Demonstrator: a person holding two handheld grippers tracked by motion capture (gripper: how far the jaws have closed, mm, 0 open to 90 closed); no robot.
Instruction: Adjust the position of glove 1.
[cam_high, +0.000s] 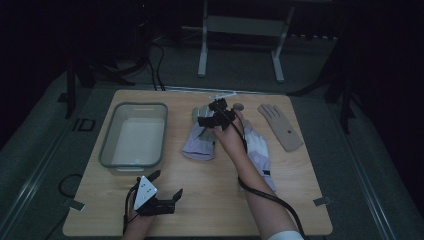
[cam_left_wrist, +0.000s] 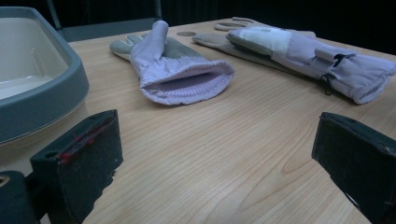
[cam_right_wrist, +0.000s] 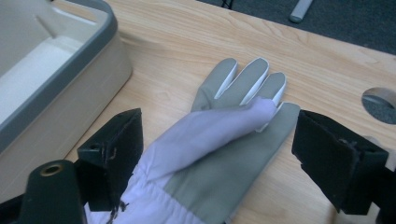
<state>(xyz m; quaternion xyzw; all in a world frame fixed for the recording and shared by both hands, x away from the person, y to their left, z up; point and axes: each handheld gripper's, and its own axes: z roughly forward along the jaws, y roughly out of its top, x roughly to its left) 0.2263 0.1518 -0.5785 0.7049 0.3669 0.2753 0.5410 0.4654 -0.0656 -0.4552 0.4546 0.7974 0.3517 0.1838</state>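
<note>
The lilac glove (cam_high: 200, 137) lies flat on the wooden table (cam_high: 210, 200), near the table's middle, with its grey fingers pointing away from the person and its ribbed cuff toward them. In the right gripper view its grey palm and fingers (cam_right_wrist: 243, 84) face up, and a lilac thumb is folded across the palm. The right gripper (cam_high: 216, 119) hangs over the finger end of this glove. Its jaws stand wide apart, one on each side of the glove, with the pads off the fabric; nothing is grasped. The hand (cam_high: 231, 137) that carries it reaches in from the lower right, and a black cable trails back along the forearm.

A second lilac glove (cam_high: 257, 152) lies just to the right of the first, partly under that forearm. In the left gripper view it shows a white panel and a dark strap near its cuff (cam_left_wrist: 327, 65). A tan glove (cam_high: 280, 126) lies farther right, near the far edge, apart from the lilac pair.

A grey-rimmed rectangular tub (cam_high: 134, 135) stands to the left of the first glove, close to it but not touching.

The left gripper (cam_high: 159, 192) rests near the table's near edge, below the tub and well apart from the gloves. Its jaws are spread wide and released, with bare tabletop between them.

A round hole (cam_right_wrist: 380, 103) is cut in the table beyond the first glove's fingertips.
</note>
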